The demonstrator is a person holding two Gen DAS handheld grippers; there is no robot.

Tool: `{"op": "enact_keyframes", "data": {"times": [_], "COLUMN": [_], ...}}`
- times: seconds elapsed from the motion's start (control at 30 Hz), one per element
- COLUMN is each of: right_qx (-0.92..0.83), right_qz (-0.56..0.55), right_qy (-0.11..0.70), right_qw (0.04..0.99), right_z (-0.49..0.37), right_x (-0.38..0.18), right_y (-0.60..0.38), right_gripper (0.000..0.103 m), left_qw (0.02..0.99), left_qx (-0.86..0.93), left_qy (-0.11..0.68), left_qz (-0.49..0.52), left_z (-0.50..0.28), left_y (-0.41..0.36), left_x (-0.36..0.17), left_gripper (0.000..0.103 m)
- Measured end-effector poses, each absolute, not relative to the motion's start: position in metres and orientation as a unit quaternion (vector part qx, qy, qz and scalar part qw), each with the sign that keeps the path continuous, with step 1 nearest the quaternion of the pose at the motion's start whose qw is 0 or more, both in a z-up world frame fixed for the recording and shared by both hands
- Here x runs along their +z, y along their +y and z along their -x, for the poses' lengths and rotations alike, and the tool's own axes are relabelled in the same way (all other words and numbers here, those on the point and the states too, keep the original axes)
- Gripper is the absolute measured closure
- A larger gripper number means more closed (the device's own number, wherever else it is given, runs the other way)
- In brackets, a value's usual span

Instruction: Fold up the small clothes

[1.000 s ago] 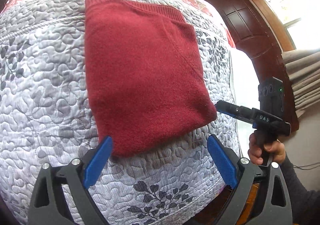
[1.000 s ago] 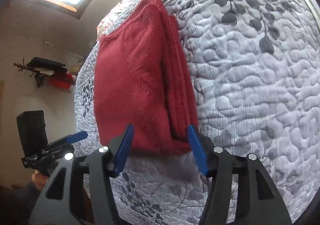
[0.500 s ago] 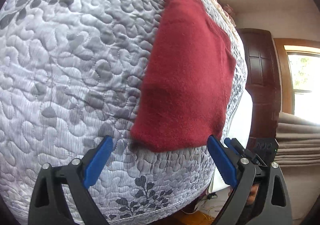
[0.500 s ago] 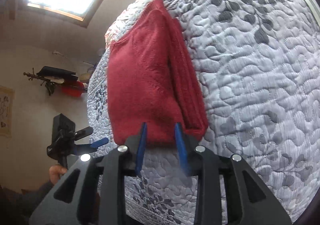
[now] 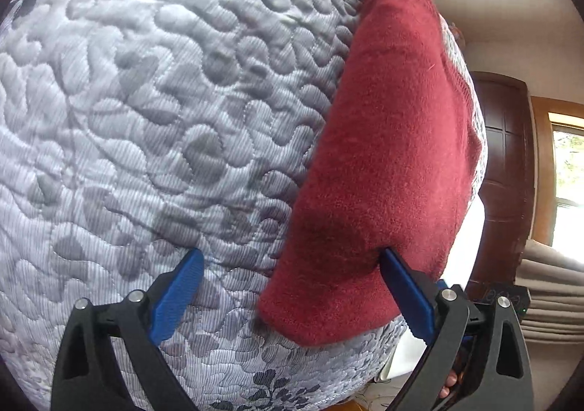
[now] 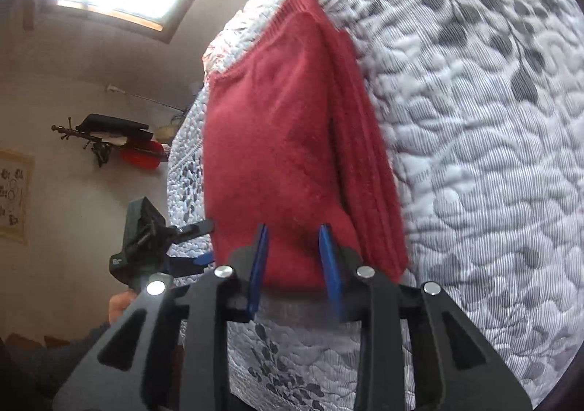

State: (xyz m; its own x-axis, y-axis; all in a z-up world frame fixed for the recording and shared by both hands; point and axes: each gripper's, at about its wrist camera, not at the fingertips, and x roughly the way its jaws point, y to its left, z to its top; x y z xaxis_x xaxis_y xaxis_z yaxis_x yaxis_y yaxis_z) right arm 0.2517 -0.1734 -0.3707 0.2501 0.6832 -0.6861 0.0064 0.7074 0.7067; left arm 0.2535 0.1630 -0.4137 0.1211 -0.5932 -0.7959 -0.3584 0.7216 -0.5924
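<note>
Right gripper [image 6: 294, 257]: narrowed about the near edge of the red sweater [image 6: 277, 155], pads at the cloth; whether it is pinched tight I cannot tell.
Left gripper [image 5: 288, 287]: wide open, one finger at the sweater's near corner, the other over the bare quilt [image 5: 146, 100], holding nothing.
Sweater: lies on the quilted bed, already folded into a layered rectangle.
Progress: I judge it well along; likely one last fold or tidying remains.

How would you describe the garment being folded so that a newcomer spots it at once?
Find the grey-and-white quilted bedspread with its leaf print. Near its front edge lies a folded red sweater, its ribbed hem farthest away. It is the only plain, solid-red item there.
</note>
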Motion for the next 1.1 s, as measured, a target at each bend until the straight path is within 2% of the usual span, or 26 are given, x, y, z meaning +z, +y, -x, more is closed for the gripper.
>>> {"op": "enact_keyframes", "data": {"times": [0.17, 0.23, 0.27, 0.3, 0.37, 0.4, 0.43, 0.47, 0.5, 0.57, 0.6, 0.67, 0.77, 0.9, 1.1], "right_qx": [0.254, 0.249, 0.243, 0.239, 0.239, 0.241, 0.242, 0.237, 0.223, 0.213, 0.215, 0.221, 0.235, 0.235, 0.250], "right_qz": [-0.301, -0.295, -0.287, -0.286, -0.303, -0.308, -0.314, -0.319, -0.322, -0.345, -0.358, -0.370, -0.353, -0.314, -0.280], "right_qy": [0.581, 0.595, 0.601, 0.605, 0.605, 0.599, 0.588, 0.580, 0.578, 0.580, 0.585, 0.600, 0.620, 0.635, 0.641], "right_qw": [0.712, 0.705, 0.705, 0.704, 0.696, 0.699, 0.705, 0.711, 0.716, 0.707, 0.695, 0.674, 0.660, 0.665, 0.670], "right_z": [-0.296, -0.308, -0.311, -0.312, -0.309, -0.307, -0.305, -0.305, -0.307, -0.314, -0.320, -0.333, -0.346, -0.355, -0.352], "right_x": [-0.390, -0.407, -0.414, -0.418, -0.418, -0.410, -0.401, -0.392, -0.388, -0.391, -0.396, -0.411, -0.428, -0.433, -0.428], "right_y": [-0.151, -0.149, -0.152, -0.157, -0.170, -0.177, -0.186, -0.196, -0.205, -0.224, -0.226, -0.227, -0.216, -0.195, -0.169], "right_gripper": [0.074, 0.082, 0.099, 0.103, 0.103, 0.097, 0.087, 0.055, 0.034, 0.024, 0.020, 0.018, 0.016, 0.006, 0.007], "left_qw": [0.671, 0.671, 0.669, 0.666, 0.656, 0.649, 0.644, 0.640, 0.637, 0.630, 0.624, 0.613, 0.603, 0.592, 0.584], "left_qx": [-0.106, -0.113, -0.116, -0.120, -0.126, -0.131, -0.139, -0.149, -0.159, -0.183, -0.197, -0.215, -0.232, -0.256, -0.264], "left_qy": [0.629, 0.622, 0.619, 0.617, 0.614, 0.614, 0.612, 0.610, 0.609, 0.613, 0.617, 0.628, 0.644, 0.659, 0.660], "left_qz": [0.378, 0.388, 0.395, 0.403, 0.420, 0.429, 0.437, 0.443, 0.445, 0.440, 0.438, 0.429, 0.408, 0.387, 0.392], "left_z": [-0.258, -0.266, -0.271, -0.274, -0.283, -0.288, -0.292, -0.296, -0.300, -0.310, -0.315, -0.324, -0.332, -0.336, -0.342], "left_y": [0.177, 0.185, 0.188, 0.191, 0.198, 0.201, 0.204, 0.207, 0.208, 0.209, 0.203, 0.196, 0.183, 0.163, 0.138], "left_x": [-0.394, -0.391, -0.390, -0.389, -0.391, -0.392, -0.393, -0.394, -0.395, -0.398, -0.401, -0.408, -0.420, -0.433, -0.439], "left_gripper": [0.006, 0.006, 0.006, 0.006, 0.006, 0.006, 0.006, 0.006, 0.006, 0.006, 0.005, 0.005, 0.005, 0.005, 0.005]}}
